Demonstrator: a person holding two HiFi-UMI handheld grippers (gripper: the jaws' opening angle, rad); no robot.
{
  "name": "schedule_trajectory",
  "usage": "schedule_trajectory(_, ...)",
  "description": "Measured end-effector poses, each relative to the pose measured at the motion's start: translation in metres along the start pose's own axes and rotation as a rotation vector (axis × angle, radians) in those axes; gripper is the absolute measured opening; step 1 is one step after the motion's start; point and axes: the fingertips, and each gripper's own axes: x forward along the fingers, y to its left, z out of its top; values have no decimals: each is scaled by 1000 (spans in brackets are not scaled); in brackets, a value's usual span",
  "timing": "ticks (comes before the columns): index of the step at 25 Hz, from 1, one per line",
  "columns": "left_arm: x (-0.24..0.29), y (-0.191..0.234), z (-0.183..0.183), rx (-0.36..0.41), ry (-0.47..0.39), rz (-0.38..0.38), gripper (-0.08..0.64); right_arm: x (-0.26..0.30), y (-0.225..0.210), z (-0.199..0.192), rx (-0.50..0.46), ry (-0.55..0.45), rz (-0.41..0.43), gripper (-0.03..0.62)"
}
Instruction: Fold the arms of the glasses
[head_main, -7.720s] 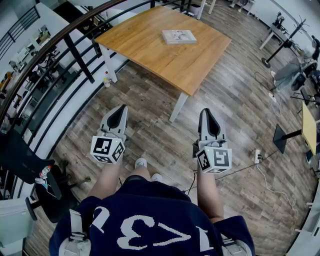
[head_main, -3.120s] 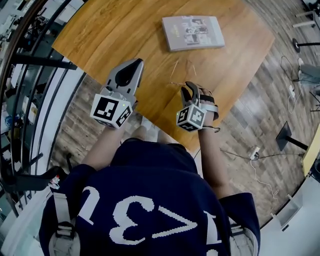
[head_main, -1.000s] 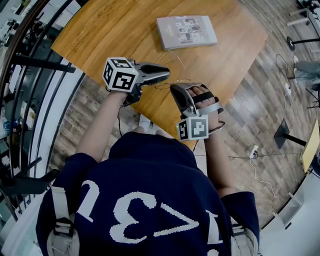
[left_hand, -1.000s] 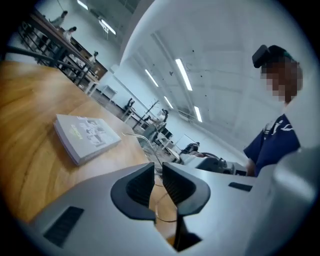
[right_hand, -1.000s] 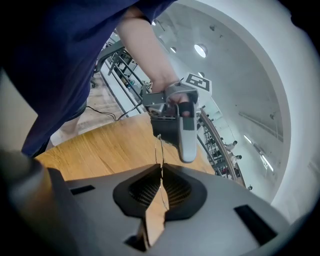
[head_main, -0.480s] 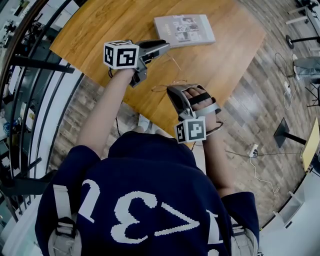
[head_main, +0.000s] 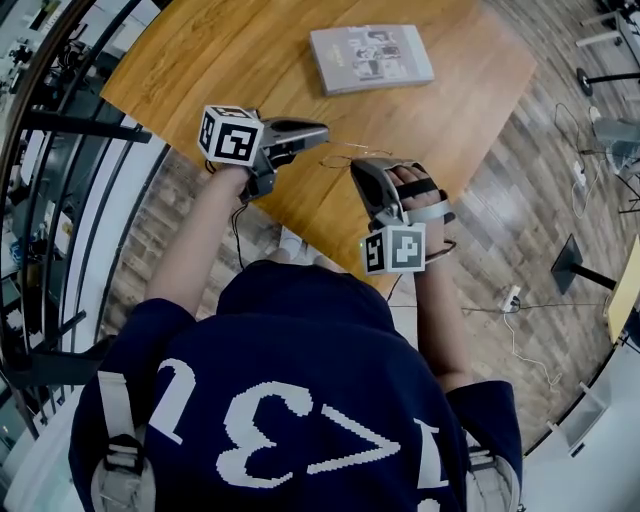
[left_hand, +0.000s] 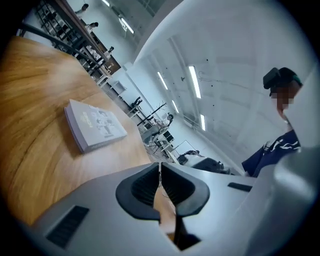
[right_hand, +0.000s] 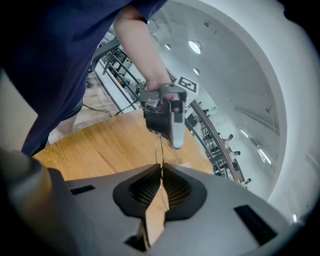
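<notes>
Thin wire-framed glasses (head_main: 345, 157) hang just above the wooden table (head_main: 200, 70) between my two grippers. My right gripper (head_main: 358, 168) is shut on the frame; in the right gripper view a wire lens ring (right_hand: 159, 150) rises out of its jaws (right_hand: 161, 172). My left gripper (head_main: 322, 130) comes in from the left, roughly level, and its jaws are closing. In the left gripper view its pads (left_hand: 160, 172) meet on a thin wire, an arm of the glasses. From the right gripper view the left gripper (right_hand: 175, 142) sits just beyond the ring.
A grey book (head_main: 370, 58) lies flat farther back on the table, also seen in the left gripper view (left_hand: 95, 125). The table's near edge runs under my forearms, with wooden floor below. A dark railing (head_main: 60, 130) runs along the left.
Half a second ago the left gripper stood open, nearer the book. It has come back toward the glasses and its jaws have closed. The right gripper has barely moved.
</notes>
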Motion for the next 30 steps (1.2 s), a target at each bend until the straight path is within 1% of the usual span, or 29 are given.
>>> schedule_trajectory(3, 3, -3, -20, -22, 45, -31, 28, 7, -5, -5, 4, 2, 6, 34)
schedule_trajectory(5, 1, -2, -25, -21, 34, -25, 28, 11, -3, -7, 6, 4, 18, 34)
schedule_trajectory(7, -5, 1, -22, -1, -22, 7, 28, 17, 1, -11, 23, 9, 38, 34)
schedule_trajectory(8, -10, 3, -19, 21, -59, 35, 28, 20, 3, -15, 40, 13, 54, 34)
schedule_trajectory(10, -21, 7, -13, 92, -123, 114, 28, 31, 12, -24, 86, 26, 101, 34)
schedule_trajectory(12, -33, 11, -12, 173, -151, 205, 28, 45, 22, -37, 141, 45, 168, 34)
schedule_trajectory(14, -44, 14, -15, 222, -158, 270, 27, 60, 33, -49, 199, 64, 252, 34)
schedule_trajectory(17, -56, 16, -22, 239, -159, 317, 28, 81, 49, -62, 301, 83, 413, 34)
schedule_trajectory(19, -61, 17, -28, 266, -139, 348, 28, 92, 57, -68, 362, 100, 519, 34)
schedule_trajectory(22, -67, 17, -35, 296, -114, 376, 28, 107, 61, -75, 414, 123, 623, 34)
schedule_trajectory(25, -73, 15, -37, 286, -131, 382, 27, 119, 57, -77, 449, 116, 662, 36)
schedule_trajectory(30, -79, 13, -37, 278, -159, 389, 28, 131, 50, -82, 460, 116, 657, 62)
